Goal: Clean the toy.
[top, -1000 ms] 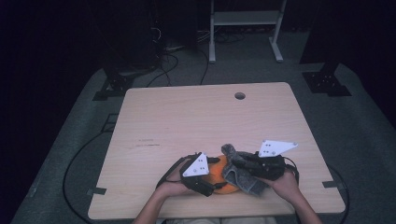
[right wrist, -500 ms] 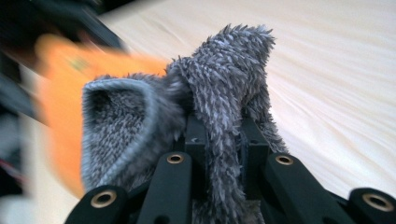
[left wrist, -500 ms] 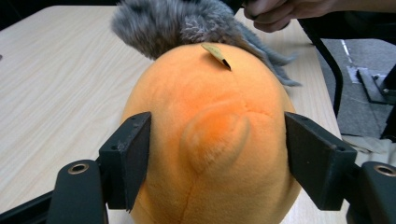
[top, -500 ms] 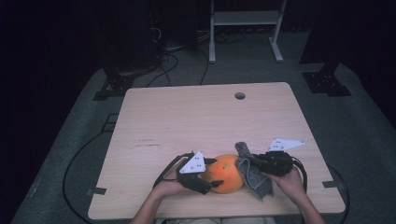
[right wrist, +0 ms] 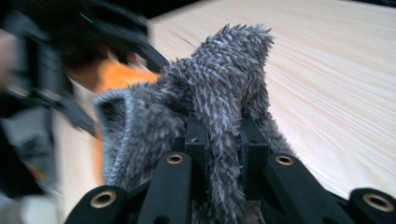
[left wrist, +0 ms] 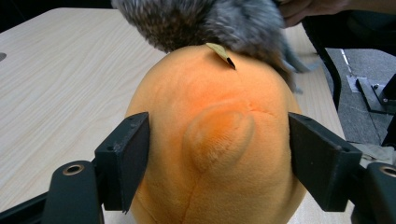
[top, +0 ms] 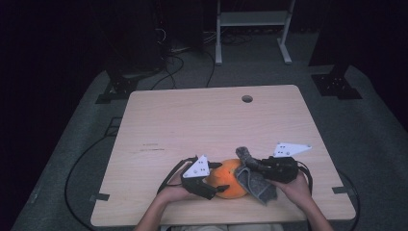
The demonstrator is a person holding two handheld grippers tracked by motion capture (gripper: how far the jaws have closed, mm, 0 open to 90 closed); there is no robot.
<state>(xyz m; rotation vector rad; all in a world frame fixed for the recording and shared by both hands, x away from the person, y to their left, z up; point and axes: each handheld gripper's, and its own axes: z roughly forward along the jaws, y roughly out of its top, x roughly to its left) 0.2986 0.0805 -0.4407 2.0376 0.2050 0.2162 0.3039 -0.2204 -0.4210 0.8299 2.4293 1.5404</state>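
The right tongs (right wrist: 218, 140) are clamped tight on a fold of grey fuzzy cloth (right wrist: 205, 102), whose shaggy pile bunches up between the black jaws and stands in a soft peak above them. In the high view the same cloth (top: 252, 178) drapes from the right tongs (top: 255, 166) down over the right side of an orange plush toy (top: 230, 179) and onto the wood.

The left tongs (left wrist: 217, 158) stand about half open, one flat black pad on each side of the orange plush toy (left wrist: 215, 154); their jaws have just been opening a little. The left pad lies against the plush. The right pad sits at the toy's edge, and I cannot tell whether it presses on it. The toy is rounded and egg-like, with short velvety nap, a stitched seam down its middle, a small raised bump and a little tan tag (left wrist: 221, 54) near the top, where the grey cloth (left wrist: 210, 21) lies over it.

Toy and cloth sit near the front edge of the table (top: 192, 120), a pale wood-grain top with rounded corners and a round hole (top: 247, 98) near its far edge.
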